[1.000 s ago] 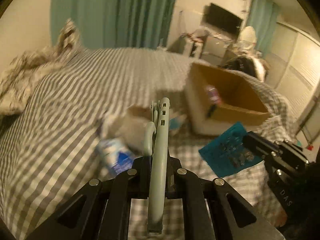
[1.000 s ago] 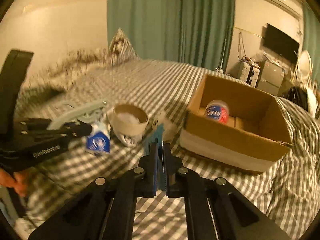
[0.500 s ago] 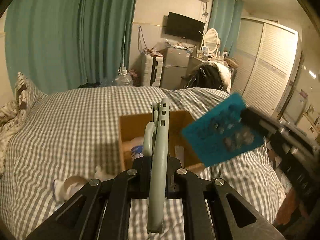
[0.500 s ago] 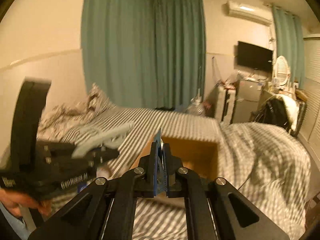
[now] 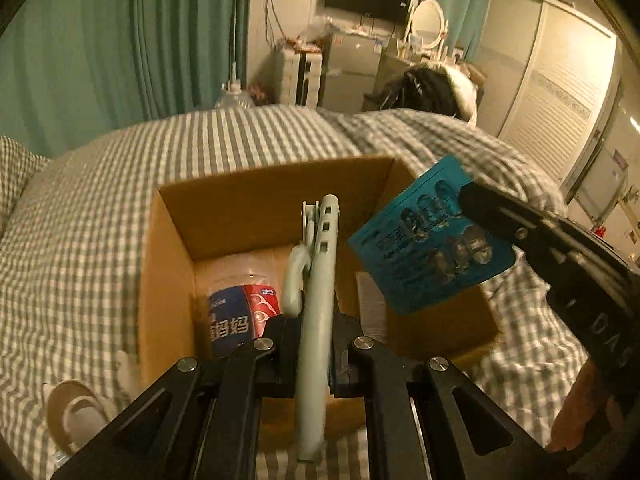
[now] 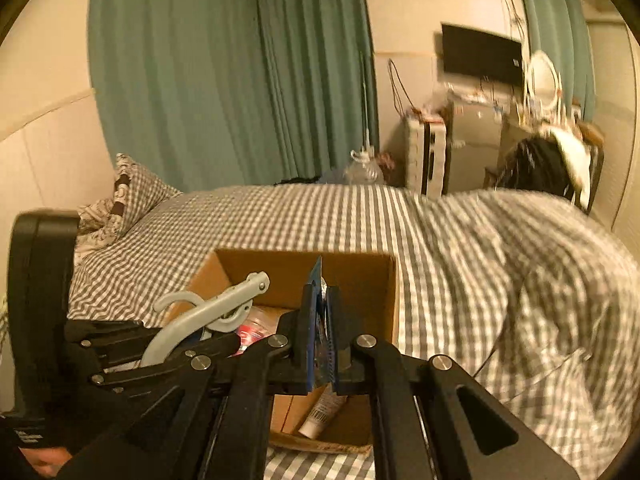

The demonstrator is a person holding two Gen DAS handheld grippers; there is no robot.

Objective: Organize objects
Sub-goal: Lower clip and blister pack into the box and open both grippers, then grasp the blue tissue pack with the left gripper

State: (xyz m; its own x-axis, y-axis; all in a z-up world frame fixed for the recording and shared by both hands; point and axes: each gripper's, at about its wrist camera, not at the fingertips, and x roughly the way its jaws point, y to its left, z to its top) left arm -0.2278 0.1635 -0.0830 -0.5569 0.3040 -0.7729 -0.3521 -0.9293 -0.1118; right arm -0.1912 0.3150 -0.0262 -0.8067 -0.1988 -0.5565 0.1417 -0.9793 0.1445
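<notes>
Setting: bedroom, teal curtains, bed [image 5: 100,208] under a grey check cover; open box [image 5: 272,200] on it.

Left gripper [image 5: 316,320]: my fingers clenched on a pale green hanger [image 5: 318,300], held edge-on over the box. In the right view the hanger [image 6: 208,308] hangs above the box's [image 6: 360,276] left side.

Right gripper [image 6: 320,344]: clamped on a blue card [image 5: 432,248], also over the box, toward its right wall.

Box contents: jar [image 5: 244,312] with a red and blue label; tube [image 6: 324,412] near the front wall.

Loose on the cover: tape roll [image 5: 76,412], left of the box.

Step, as I judge it: delivery, both items poised for the drop. Next calls for lowering each inside the walls, clear of the jar, then opening the fingers.

Change: a second ago both grippers were low beside the box, among the loose things; half a second ago they were raised, the box farther off. Now I am directly above it.
</notes>
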